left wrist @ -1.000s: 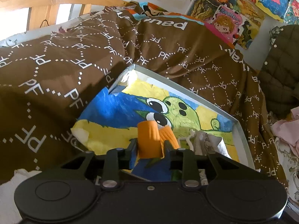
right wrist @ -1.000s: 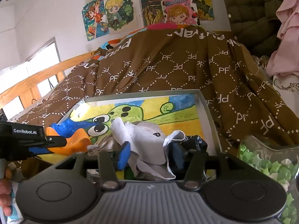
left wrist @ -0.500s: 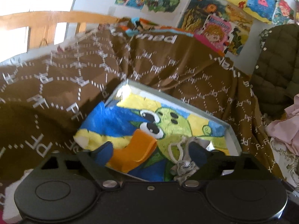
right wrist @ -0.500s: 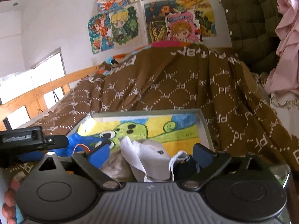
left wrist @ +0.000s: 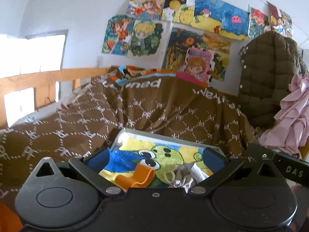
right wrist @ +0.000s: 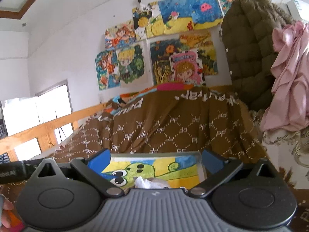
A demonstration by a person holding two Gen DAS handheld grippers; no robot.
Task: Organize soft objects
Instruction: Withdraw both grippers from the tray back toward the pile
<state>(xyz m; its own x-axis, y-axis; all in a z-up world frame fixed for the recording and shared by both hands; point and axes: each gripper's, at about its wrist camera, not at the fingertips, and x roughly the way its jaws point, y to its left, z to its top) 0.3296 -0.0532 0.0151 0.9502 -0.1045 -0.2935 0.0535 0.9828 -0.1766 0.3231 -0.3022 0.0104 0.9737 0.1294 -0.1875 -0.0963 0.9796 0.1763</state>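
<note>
A shallow grey tray, lined with a painted green cartoon creature, lies on the bed. An orange soft cloth and a crumpled grey-white cloth with a drawstring lie inside it. My left gripper hovers above the tray's near end; its jaws are opening and stand wide, with nothing between the pads. In the right wrist view the same tray and grey-white cloth sit below my right gripper. Its jaws are also opening, wide apart and touching nothing.
A brown patterned blanket covers the bed around the tray. Behind it run a wooden rail and a wall of drawings. An olive quilted jacket and a pink garment hang at the right.
The left gripper let go of the orange cloth and the right gripper of the grey-white cloth. Both jaws spread wide, and both grippers rose and drew back from the tray.
</note>
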